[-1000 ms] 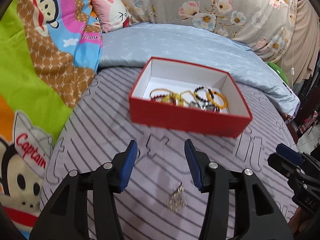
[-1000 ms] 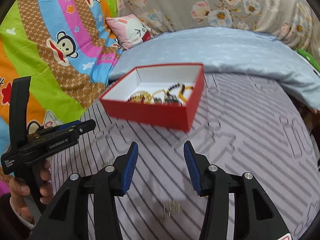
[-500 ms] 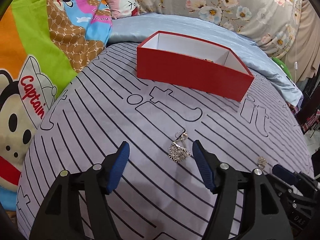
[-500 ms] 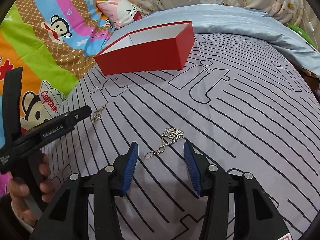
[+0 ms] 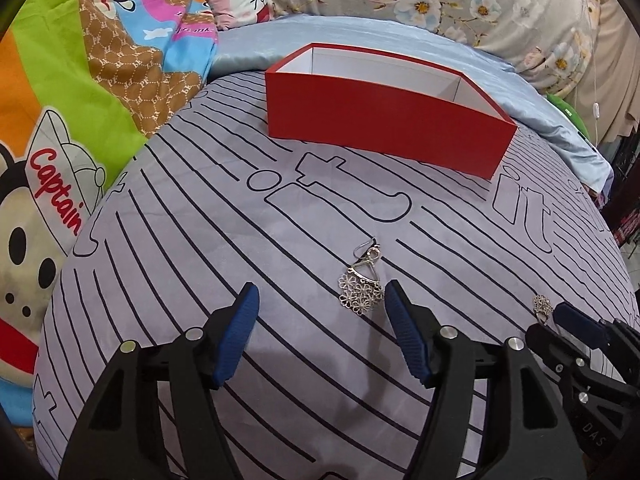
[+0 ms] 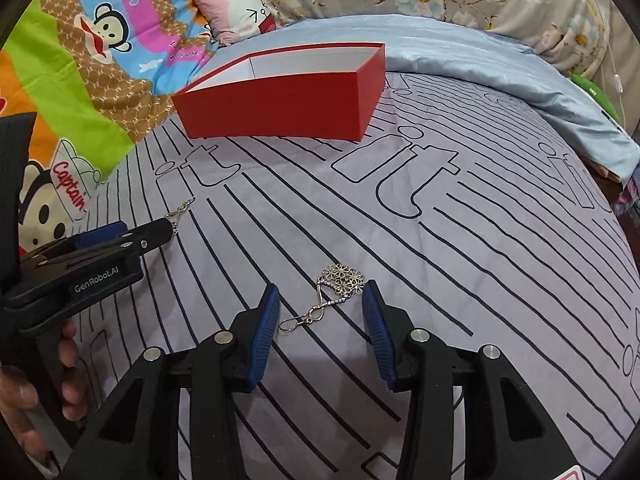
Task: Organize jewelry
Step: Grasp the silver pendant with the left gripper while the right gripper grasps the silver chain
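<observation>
A bed with a grey striped cover fills the scene, a cartoon monkey blanket at the left and a floral cushion at the far side. A red box sits far on the cover. The left hand-held gripper is spread wide, one silver earring just inside its right finger. The right hand-held gripper is spread wide around a second silver earring
</observation>
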`<action>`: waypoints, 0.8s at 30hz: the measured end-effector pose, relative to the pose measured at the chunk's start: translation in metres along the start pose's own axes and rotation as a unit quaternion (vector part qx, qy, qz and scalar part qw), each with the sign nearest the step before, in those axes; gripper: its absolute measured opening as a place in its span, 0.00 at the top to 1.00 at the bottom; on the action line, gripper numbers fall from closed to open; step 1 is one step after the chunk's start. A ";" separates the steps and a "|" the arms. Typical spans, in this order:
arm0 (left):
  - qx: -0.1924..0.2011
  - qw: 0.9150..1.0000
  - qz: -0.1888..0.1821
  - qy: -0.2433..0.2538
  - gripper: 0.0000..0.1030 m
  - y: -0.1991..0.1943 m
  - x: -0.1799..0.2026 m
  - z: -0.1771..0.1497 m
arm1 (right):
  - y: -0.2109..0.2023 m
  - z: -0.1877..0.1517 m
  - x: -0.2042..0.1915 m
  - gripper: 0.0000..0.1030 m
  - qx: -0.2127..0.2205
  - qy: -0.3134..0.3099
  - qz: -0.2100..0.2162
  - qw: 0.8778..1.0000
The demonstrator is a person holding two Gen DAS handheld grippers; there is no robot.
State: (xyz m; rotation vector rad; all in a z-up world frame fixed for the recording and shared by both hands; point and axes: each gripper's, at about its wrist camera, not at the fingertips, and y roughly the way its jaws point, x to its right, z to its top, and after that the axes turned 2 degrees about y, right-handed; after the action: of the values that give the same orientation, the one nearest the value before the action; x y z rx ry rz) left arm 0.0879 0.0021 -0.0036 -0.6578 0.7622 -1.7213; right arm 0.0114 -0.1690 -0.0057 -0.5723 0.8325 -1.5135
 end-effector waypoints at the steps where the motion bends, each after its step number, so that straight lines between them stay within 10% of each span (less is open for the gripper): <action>1: -0.002 1.000 0.000 0.003 0.39 0.001 0.001 0.000 | 0.001 0.001 0.000 0.67 0.000 -0.004 -0.009 1.000; 10: -0.003 1.000 -0.002 0.008 0.39 0.002 0.002 0.000 | 0.000 0.002 0.012 0.93 -0.001 0.008 -0.017 1.000; 17: -0.006 1.000 -0.004 0.027 0.41 0.005 0.011 0.002 | 0.000 0.003 0.018 0.94 -0.001 0.025 -0.001 1.000; 24: -0.002 1.000 -0.004 0.024 0.68 0.010 0.014 0.008 | 0.000 0.003 0.022 0.94 0.001 0.040 0.014 0.999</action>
State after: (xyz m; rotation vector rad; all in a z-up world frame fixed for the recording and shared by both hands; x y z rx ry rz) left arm 0.0963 -0.0151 -0.0049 -0.6240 0.7976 -1.7492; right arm 0.0106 -0.1912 -0.0066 -0.5005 0.8973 -1.5188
